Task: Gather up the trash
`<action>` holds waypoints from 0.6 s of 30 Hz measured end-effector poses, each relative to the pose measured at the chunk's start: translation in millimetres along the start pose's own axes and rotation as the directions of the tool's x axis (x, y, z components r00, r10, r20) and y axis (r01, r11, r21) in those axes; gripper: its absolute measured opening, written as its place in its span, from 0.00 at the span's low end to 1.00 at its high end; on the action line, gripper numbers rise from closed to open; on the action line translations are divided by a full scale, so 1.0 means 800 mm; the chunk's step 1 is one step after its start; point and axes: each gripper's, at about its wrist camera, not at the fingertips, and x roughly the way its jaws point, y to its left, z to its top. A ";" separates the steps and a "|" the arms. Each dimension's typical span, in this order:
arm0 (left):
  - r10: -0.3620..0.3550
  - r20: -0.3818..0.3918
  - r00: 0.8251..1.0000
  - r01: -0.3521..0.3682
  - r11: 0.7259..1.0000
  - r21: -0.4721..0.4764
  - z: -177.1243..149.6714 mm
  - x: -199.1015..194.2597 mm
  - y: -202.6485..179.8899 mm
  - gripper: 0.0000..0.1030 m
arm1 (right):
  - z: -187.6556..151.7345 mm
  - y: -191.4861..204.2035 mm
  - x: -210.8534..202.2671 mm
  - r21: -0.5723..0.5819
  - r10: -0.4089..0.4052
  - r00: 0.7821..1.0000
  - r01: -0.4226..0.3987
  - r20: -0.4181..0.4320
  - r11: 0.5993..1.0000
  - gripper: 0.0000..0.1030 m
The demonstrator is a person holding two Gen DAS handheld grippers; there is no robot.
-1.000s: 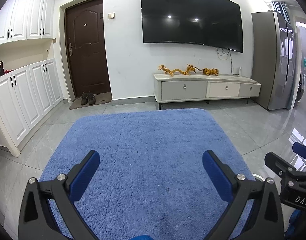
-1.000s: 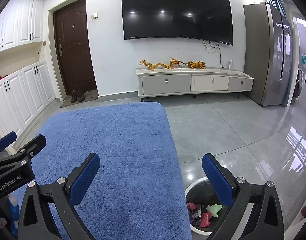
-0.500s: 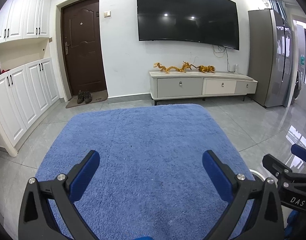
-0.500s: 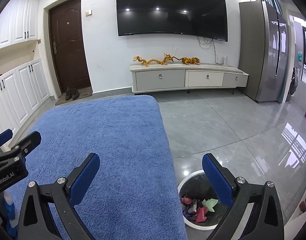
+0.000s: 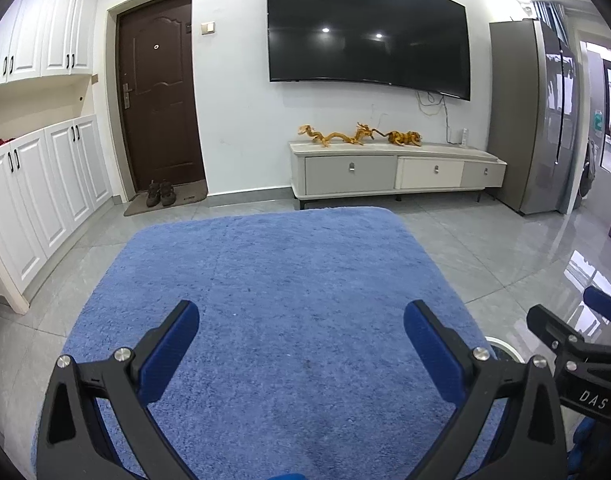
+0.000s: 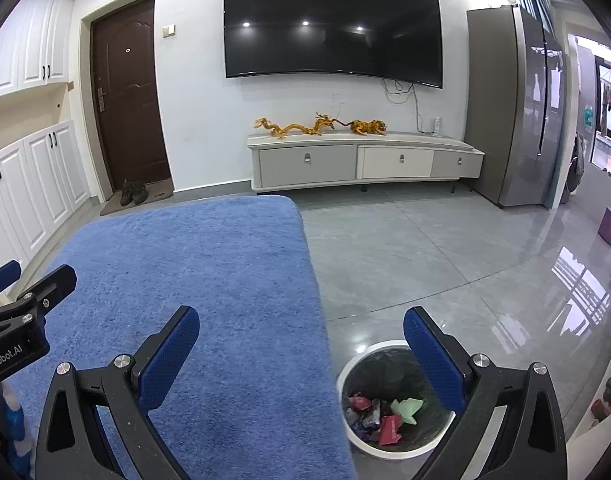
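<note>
While I am holding my left hand-held gripper [image 5: 301, 344] over the blue-covered bench [image 5: 265, 280], its blue pads are standing wide apart with nothing between them. Further right, I am keeping my right hand-held gripper [image 6: 301, 344] spread just as wide and empty, straddling the bench's right edge. Below its right finger, the white trash bin [image 6: 353, 436] is sitting on the grey floor [image 6: 425, 248] just beside the bench, holding the crumpled trash [image 6: 385, 416], pink, green and dark scraps.
</note>
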 end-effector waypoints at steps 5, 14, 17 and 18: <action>-0.010 -0.007 1.000 0.010 1.000 0.029 -0.003 0.000 -0.018 1.00 | 0.000 -0.018 -0.002 0.022 -0.026 1.000 0.025 0.006 0.999 1.00; -0.008 -0.011 1.000 0.009 0.999 0.046 -0.005 -0.002 -0.027 1.00 | -0.008 -0.023 0.003 0.034 -0.019 1.000 0.019 0.002 0.999 1.00; -0.004 -0.008 1.000 0.005 0.999 0.039 -0.007 -0.002 -0.025 1.00 | -0.007 -0.023 0.003 0.029 -0.021 1.000 0.021 0.002 0.999 1.00; -0.004 -0.008 1.000 0.004 0.999 0.038 -0.006 -0.001 -0.025 1.00 | -0.007 -0.022 0.003 0.027 -0.023 1.000 0.023 0.003 0.999 1.00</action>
